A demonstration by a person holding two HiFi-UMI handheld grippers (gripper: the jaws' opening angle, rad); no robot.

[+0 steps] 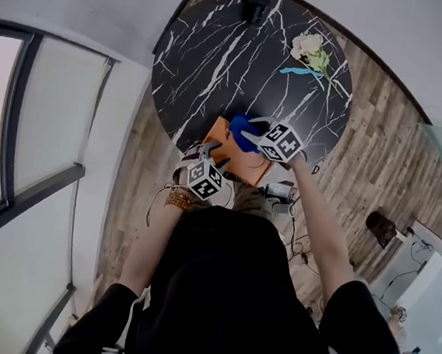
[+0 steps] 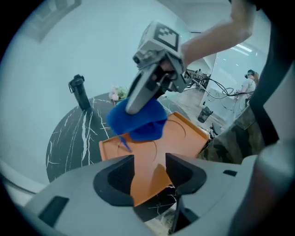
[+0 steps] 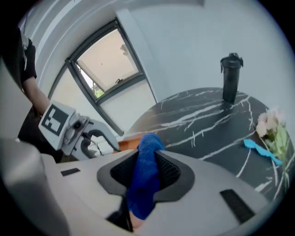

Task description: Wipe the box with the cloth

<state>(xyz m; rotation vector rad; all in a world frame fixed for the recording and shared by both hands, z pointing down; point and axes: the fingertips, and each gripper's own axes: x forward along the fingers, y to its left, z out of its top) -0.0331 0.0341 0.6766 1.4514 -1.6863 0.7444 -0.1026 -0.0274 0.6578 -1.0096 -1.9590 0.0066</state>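
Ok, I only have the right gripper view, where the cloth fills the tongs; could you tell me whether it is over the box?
Observer: Yes, in the left gripper view the blue cloth hangs from the right tongs over the orange box's far end.
Operator: Thank you. Is the box being steadied?
Observer: Its near corner sits between the left tongs; whether they press on it I cannot tell.
Operator: And where on the table does it lie?
Observer: In the head view it lies at the round table's near edge, right in front of the person.
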